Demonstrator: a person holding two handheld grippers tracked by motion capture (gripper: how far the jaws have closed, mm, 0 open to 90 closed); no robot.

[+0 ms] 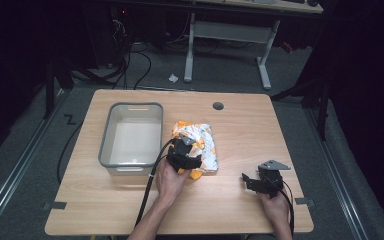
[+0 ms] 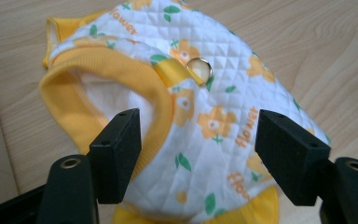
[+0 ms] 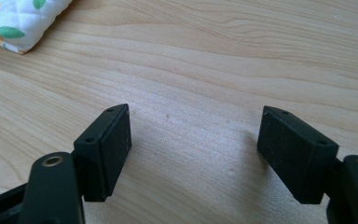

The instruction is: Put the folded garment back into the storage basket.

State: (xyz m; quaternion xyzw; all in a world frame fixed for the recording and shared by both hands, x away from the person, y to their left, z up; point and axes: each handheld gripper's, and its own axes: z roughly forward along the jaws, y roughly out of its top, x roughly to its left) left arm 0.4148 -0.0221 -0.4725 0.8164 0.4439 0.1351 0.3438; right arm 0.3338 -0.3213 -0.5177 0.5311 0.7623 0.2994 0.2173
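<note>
Grippers spread wide, quilted floral garment at mid-table.

Your left gripper (image 2: 198, 154) hovered over the near end of the quilted garment (image 2: 205, 107), jaws apart on either side of its yellow ribbed collar (image 2: 74, 93), gripping nothing. The garment lay on the wooden table (image 1: 240, 130), just right of the grey plastic bin (image 1: 109, 131). Your right gripper (image 3: 193, 154) stood open over bare wood, well apart to the near right.

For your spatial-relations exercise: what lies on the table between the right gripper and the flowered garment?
Nothing: the high view shows bare wooden table between the right gripper and the flowered garment.
</note>
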